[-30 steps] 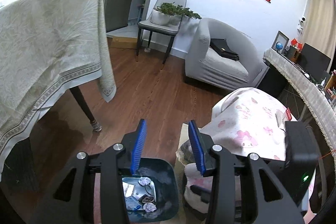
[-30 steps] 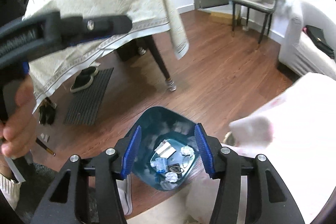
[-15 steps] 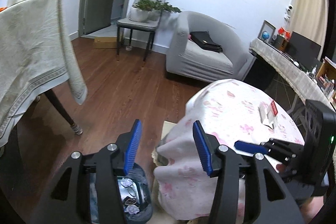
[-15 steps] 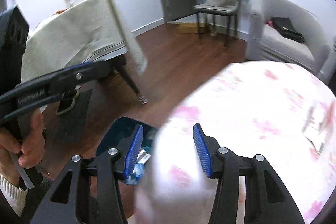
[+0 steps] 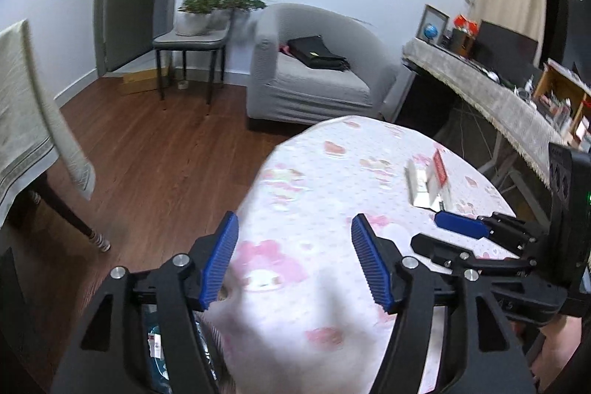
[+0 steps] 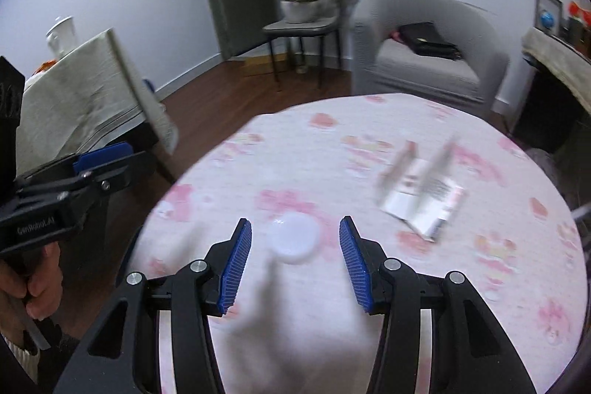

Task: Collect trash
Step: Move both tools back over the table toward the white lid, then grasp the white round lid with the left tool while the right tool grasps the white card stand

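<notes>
At the bottom left of the left wrist view, a dark trash bin (image 5: pixel 155 349) sits on the wooden floor (image 5: pixel 155 150) below the rim of the round tabletop (image 5: pixel 332 180); scraps of paper lie inside it, though the gripper frame hides most of the bin. The left gripper (image 5: pixel 295 264) hangs over the near left edge of the tabletop, its blue fingers (image 5: pixel 218 264) spread wide and holding nothing. The right gripper (image 6: pixel 295 261) is likewise wide open and empty, with a small white lid-like disc (image 6: pixel 293 239) lying on the pink floral cloth between and just beyond its fingers (image 6: pixel 236 261). A blurred folded paper packet (image 6: pixel 421 198) lies further right on the tabletop, apart from the disc. Open floor runs between the tabletop and the cloth-draped table (image 5: pixel 26 135) on the left, and back to the grey armchair (image 5: pixel 314 76).
</notes>
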Available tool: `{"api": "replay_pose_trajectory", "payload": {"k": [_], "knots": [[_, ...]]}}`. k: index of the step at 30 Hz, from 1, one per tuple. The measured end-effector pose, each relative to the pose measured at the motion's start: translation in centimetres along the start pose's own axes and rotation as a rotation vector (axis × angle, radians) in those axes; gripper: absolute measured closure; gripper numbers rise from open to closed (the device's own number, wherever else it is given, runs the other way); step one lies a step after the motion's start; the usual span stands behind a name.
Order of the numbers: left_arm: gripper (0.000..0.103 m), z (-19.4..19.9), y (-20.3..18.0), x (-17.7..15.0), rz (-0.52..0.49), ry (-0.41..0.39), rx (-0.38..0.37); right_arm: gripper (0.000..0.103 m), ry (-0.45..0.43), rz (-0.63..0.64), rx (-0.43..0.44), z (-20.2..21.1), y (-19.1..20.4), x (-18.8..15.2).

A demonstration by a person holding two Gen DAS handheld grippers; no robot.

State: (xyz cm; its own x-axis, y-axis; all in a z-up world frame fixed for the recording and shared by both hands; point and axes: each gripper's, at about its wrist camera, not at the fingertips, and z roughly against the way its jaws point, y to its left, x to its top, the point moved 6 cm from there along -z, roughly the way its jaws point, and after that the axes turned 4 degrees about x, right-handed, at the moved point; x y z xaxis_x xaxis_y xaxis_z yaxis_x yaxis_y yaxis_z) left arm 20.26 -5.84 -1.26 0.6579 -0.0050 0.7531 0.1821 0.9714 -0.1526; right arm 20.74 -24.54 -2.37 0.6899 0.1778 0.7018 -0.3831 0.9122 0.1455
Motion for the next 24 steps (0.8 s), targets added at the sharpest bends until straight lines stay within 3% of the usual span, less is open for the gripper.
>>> {"api": "replay_pose_trajectory", "payload": {"k": [4, 6, 12, 19, 24], "knots": [[0.036, -1.9, -2.8, -0.3, -0.042, 0.031, -0.024, 0.052, -0.012, -0.035, -0.026, 0.9, -2.7, -0.3], [0.036, -3.0, -4.3, -0.6, -0.074, 0.049, -0.021, 0.045, -0.026, -0.06, -0.042, 1.6, -4.3, -0.3], [0.036, -5.9, -7.4, -1.9, -0.17, 0.119, -0.046, 0.036, -0.055, -0.125, -0.078, 2.7, -8.1, 0.0], [0.037, -7.8, -9.2, -3.0, -0.251, 0.191, -0.065, 0.035, -0.025, -0.132, -0.087, 1.2, -8.9, 0.2], [0.054, -8.1, -9.3, -2.8, -0.272, 0.2, -0.063, 0.034, -0.005, -0.152, -0.085, -0.2, -9.2, 0.7]]}}
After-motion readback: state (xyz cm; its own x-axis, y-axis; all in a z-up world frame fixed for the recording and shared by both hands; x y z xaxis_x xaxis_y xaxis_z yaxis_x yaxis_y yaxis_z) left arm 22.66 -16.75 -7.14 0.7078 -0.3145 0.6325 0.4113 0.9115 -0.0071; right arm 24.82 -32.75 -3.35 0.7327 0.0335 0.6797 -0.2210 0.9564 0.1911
